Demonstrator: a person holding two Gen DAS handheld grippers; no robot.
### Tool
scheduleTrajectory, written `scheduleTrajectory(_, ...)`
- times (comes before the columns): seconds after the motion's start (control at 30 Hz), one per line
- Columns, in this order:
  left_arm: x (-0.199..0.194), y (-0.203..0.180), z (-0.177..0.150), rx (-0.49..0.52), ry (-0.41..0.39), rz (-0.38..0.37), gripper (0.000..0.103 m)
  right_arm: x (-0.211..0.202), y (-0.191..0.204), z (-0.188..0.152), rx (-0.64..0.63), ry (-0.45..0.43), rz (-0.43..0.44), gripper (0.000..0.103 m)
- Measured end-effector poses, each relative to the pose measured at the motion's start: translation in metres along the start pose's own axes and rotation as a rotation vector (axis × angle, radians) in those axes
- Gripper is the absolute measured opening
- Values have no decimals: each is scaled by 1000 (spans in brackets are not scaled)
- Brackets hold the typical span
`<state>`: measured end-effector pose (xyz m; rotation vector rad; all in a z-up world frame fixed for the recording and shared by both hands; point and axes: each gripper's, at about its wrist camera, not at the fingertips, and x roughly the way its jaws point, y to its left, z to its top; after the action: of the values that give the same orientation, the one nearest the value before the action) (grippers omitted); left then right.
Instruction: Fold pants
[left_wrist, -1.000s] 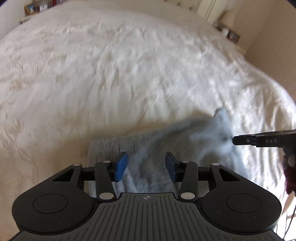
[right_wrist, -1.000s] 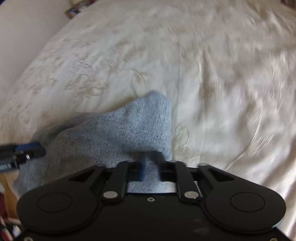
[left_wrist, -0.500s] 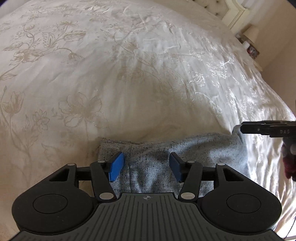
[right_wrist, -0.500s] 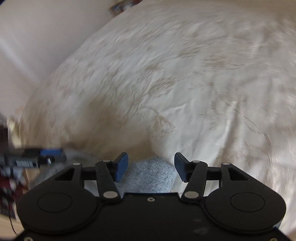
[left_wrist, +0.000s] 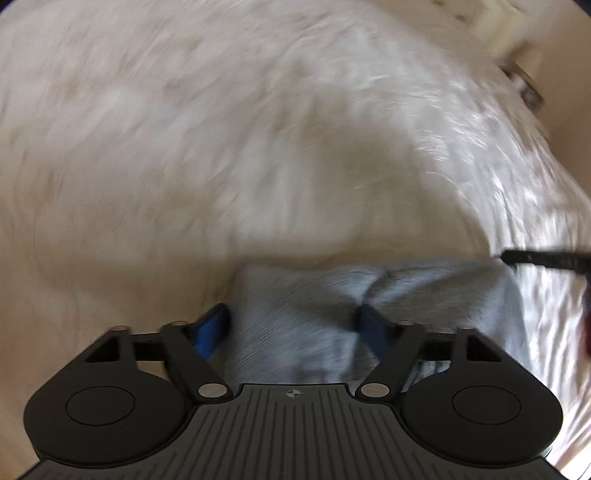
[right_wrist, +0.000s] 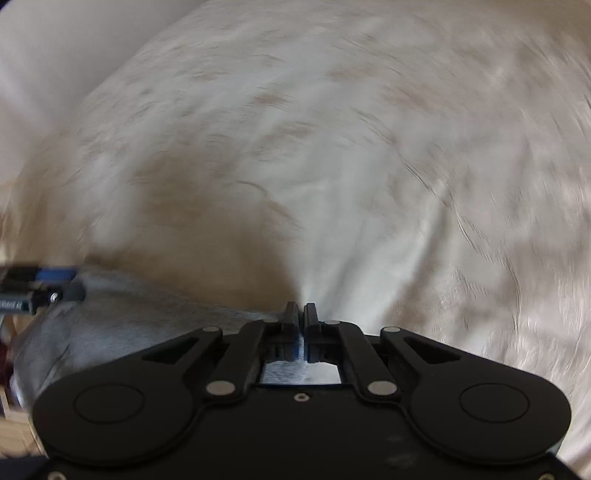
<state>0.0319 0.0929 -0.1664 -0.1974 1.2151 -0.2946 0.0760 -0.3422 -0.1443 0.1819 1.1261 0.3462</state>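
The grey pants (left_wrist: 306, 314) lie bunched on the white bedspread (left_wrist: 221, 147), right in front of my left gripper (left_wrist: 293, 325). Its blue-padded fingers (left_wrist: 212, 328) stand wide apart with the cloth between them, not pinched. My right gripper (right_wrist: 300, 314) is shut on a corner of the pants (right_wrist: 129, 314), with grey cloth showing behind the closed fingers. The right gripper's fingers also show at the right edge of the left wrist view (left_wrist: 546, 258), at the pants' far corner. The left gripper's fingers show at the left edge of the right wrist view (right_wrist: 40, 288). Both views are motion-blurred.
The embroidered bedspread (right_wrist: 369, 147) fills both views. A bedside table with small items (left_wrist: 524, 81) stands at the bed's far right, against a beige wall. The bed edge and wall (right_wrist: 55, 55) lie to the left in the right wrist view.
My right gripper was open half a second ago and has closed on the pants' corner. My left gripper stayed open and moved closer over the cloth, which has bunched up.
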Motion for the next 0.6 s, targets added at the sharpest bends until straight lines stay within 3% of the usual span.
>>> scheduleTrajectory(0.07,-4,4,0,-37,3,-6,78,-5,3,-2,19,-19,1,3)
scheduleTrajectory(0.2,-30,-25,-5,141,-74,35,76,-33,17,-11,9,-130,-69,32)
scheduleTrajectory(0.3,-53,-48,-16,249,-133,28,76,-58,36,-24,-31,-187,-28,32)
scheduleTrajectory(0.4,-68,-60,-30,306,-170,-6,76,-71,65,-48,-88,-160,64,32)
scheduleTrajectory(0.5,-72,-56,-49,323,-153,-41,76,-76,96,-85,-145,-97,151,32)
scheduleTrajectory(0.6,-66,-46,-66,357,-119,26,76,-67,122,-124,-188,-6,170,32)
